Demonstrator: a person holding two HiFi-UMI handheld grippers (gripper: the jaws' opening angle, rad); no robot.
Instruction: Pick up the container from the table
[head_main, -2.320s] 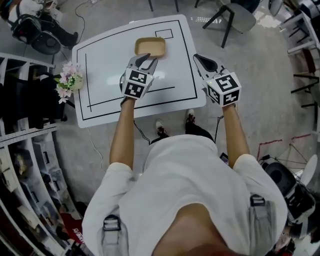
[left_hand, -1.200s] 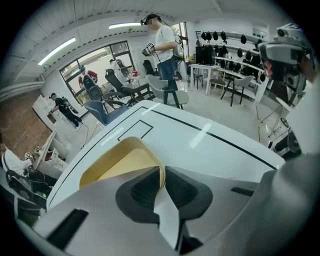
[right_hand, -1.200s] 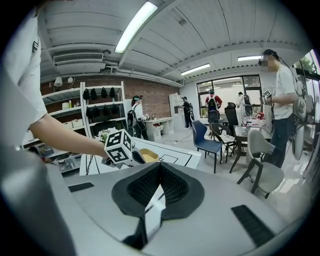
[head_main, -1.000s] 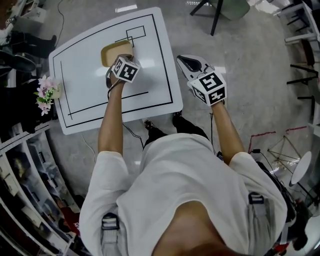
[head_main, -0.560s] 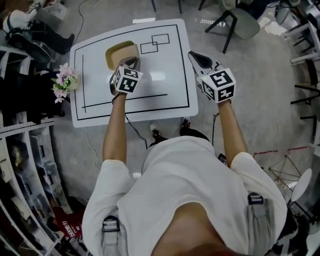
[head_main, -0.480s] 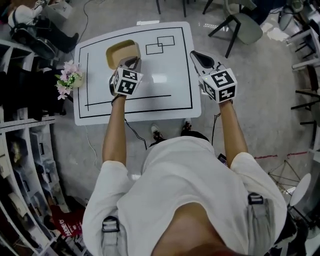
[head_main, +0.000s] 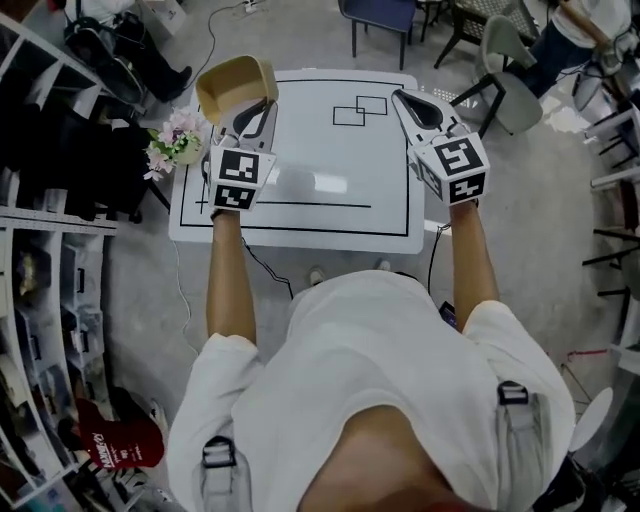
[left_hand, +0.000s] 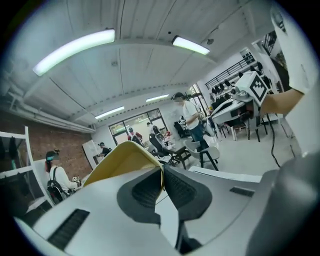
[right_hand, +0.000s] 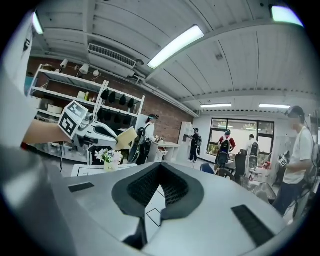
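**Head view, read with both tool views.** The white desk (head_main: 300, 200), ruled with black lines, lies below you and carries nothing of the task (only a small vase of flowers (head_main: 178, 142) stands at its left edge).

The shallow tan container (head_main: 235, 85) hangs in the air over the desk's far left corner, its hollow visible from above. In the right tool view it shows well above the desk top, touching nothing but the tool that bears it.

Your left tool (head_main: 257, 108) is clamped on the container's near wall. The left tool view shows that thin wall pinched between the two ribbed pads (left_hand: 180, 187).

Your right tool (head_main: 407, 98) is raised over the desk's far right part. Its jaws are closed on each other with nothing between them.

**Progress.** The pick-up itself appears done, since the container is gripped and clear of the desk. What is left, at most, is a steady hold. The grip takes one thin wall only, so the container may swing or slip if you tip the tool.
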